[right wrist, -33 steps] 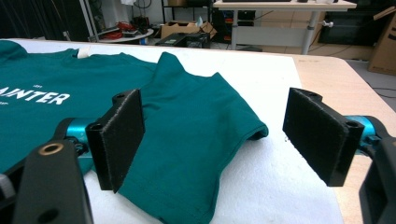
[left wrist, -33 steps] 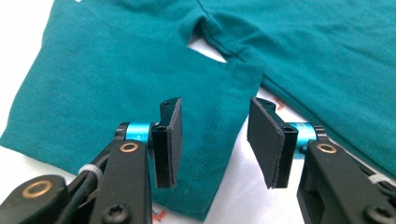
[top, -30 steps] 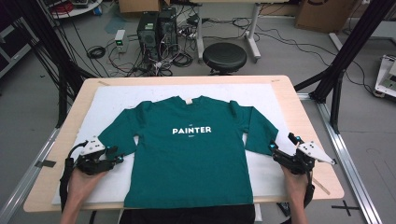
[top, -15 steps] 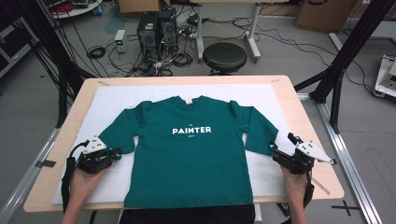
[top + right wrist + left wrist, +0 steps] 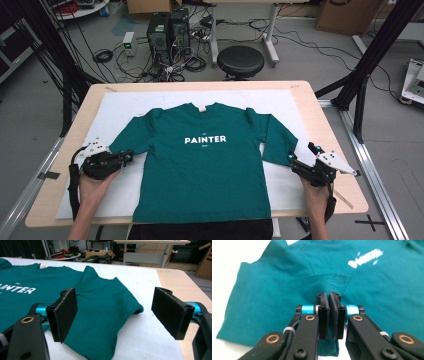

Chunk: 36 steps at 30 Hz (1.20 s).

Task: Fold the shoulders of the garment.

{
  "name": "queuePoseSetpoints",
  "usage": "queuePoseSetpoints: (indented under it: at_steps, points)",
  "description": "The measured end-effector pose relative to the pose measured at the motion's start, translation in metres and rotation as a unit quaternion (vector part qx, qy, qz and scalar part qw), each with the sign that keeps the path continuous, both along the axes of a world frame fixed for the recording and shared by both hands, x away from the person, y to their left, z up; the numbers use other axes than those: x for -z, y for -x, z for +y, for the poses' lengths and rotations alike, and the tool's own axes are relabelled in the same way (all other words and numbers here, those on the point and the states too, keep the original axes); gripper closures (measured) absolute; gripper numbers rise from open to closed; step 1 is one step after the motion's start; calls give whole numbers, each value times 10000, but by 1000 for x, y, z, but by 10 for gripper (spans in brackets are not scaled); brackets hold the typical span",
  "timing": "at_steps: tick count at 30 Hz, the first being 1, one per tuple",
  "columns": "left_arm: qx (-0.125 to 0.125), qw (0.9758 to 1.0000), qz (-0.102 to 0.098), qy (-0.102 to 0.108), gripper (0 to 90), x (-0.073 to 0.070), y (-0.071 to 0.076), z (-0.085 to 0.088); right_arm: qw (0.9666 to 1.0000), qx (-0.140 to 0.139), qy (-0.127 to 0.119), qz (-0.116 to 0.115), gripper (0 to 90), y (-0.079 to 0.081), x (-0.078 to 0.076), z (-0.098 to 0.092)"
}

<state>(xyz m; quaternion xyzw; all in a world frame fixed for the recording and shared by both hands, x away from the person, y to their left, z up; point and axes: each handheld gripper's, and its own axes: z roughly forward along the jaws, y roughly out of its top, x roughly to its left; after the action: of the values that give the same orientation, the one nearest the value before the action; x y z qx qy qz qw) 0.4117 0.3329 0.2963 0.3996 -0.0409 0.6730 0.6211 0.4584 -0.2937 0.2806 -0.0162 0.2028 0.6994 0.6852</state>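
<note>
A dark green long-sleeved shirt (image 5: 205, 165) with white "PAINTER" lettering lies flat, front up, on a white mat (image 5: 295, 107). My left gripper (image 5: 128, 158) is at the end of the shirt's left sleeve (image 5: 135, 140). Its jaws have just been closing and are shut on a pinched fold of the sleeve fabric (image 5: 334, 281), seen between the left gripper's (image 5: 329, 295) pads. My right gripper (image 5: 301, 153) stands open beside the end of the right sleeve (image 5: 277, 142). In the right gripper view the sleeve end (image 5: 105, 312) lies between the wide-apart jaws of that gripper (image 5: 115, 298), untouched by either pad.
The mat covers most of a wooden table (image 5: 325, 115). A round black stool (image 5: 240, 60) stands behind the table's far edge, with computer towers (image 5: 167, 30) and cables on the floor. Black frame posts (image 5: 370, 55) rise at both sides.
The left gripper's jaws have come together on the left sleeve's end. The right gripper and the shirt's body have not moved.
</note>
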Motion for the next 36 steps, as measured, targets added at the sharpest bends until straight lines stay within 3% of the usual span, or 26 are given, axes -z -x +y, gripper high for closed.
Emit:
queuePoseSetpoints:
  at_steps: [12, 20, 29, 36]
  points:
    - [353, 9991, -235, 9, 858, -14, 12, -47, 10000, 34, 10, -10, 212, 0, 0, 0]
    - [366, 9990, -230, -91, 858, -26, 20, -100, 10000, 5, 20, -6, 211, 0, 0, 0]
    - [204, 9985, -141, -492, 858, -31, 17, -157, 10000, 31, 37, 23, 213, 0, -1, 0]
    - [185, 9964, 8, -824, 858, -32, 11, -187, 10000, 28, 70, 23, 213, 0, -1, 0]
